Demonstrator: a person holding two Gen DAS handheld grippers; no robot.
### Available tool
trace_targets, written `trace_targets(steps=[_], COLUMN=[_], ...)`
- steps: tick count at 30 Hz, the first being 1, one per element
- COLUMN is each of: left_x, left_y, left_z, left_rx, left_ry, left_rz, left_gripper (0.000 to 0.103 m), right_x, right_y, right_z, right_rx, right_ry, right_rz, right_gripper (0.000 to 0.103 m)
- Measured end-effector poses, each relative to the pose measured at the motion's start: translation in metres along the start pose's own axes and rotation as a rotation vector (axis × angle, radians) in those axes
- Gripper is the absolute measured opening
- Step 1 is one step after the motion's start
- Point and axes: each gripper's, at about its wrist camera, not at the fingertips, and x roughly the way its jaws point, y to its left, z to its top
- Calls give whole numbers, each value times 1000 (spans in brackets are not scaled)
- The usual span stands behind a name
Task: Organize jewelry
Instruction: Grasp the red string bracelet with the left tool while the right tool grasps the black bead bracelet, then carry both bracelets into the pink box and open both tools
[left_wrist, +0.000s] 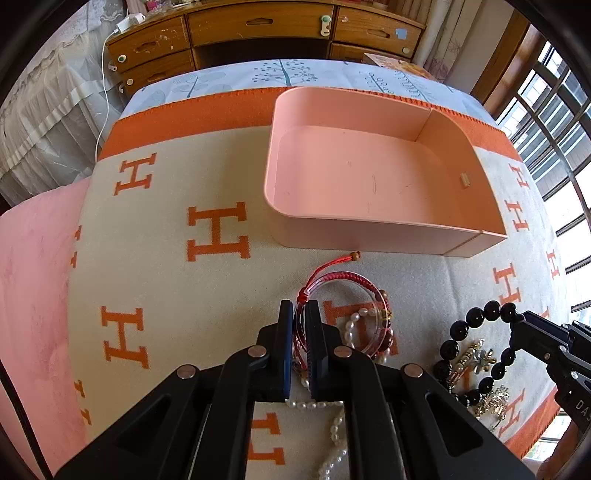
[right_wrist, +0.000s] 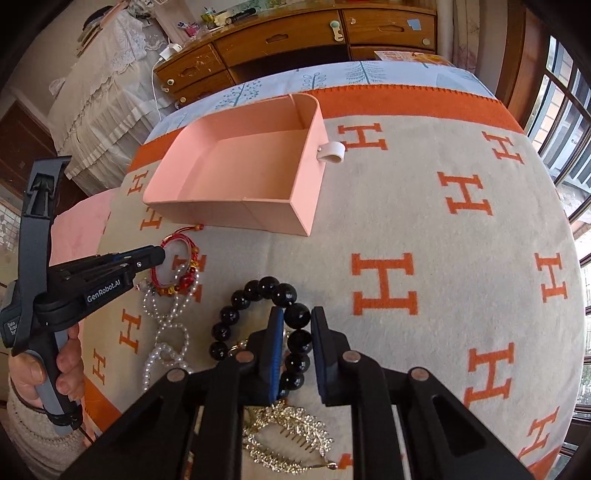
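An empty pink drawer tray (left_wrist: 369, 184) sits on the H-patterned blanket; it also shows in the right wrist view (right_wrist: 240, 173). My left gripper (left_wrist: 299, 314) is shut on a clear bangle with red cord bracelets (left_wrist: 343, 288), seen in the right wrist view (right_wrist: 177, 258) too. My right gripper (right_wrist: 297, 321) is shut on a black bead bracelet (right_wrist: 266, 291), which shows in the left wrist view (left_wrist: 476, 321) as well. A pearl necklace (right_wrist: 166, 332) and gold hair combs (right_wrist: 288, 435) lie on the blanket beside them.
A white loop handle (right_wrist: 332, 151) sticks out of the tray's right side. A wooden desk with drawers (left_wrist: 258, 33) stands behind the bed. Windows (left_wrist: 561, 129) are at the right. A pink cloth (left_wrist: 33, 277) lies at the left.
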Motion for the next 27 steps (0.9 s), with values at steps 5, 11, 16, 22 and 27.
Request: trace_targets(steps=[5, 11, 16, 22, 27], left_x=[-45, -102, -150, -172, -174], left_y=[2, 1, 6, -1, -9], left_z=[-14, -9, -7, 3, 23], left_rx=[-21, -39, -52, -26, -5], left_ry=[-85, -200, -304, -362, -371], left_rz=[-19, -10, -16, 44, 98], left_gripper=[4, 4, 4, 4, 4], right_x=[-34, -81, -124, -157, -159], right_y=[17, 43, 61, 72, 83], right_z=[-2, 4, 22, 49, 70], right_rx=[-39, -98, -119, -86, -83], right_ry=[-53, -121, -198, -276, -301], right_rz=[6, 4, -21, -8, -40], right_gripper=[15, 15, 15, 15, 15])
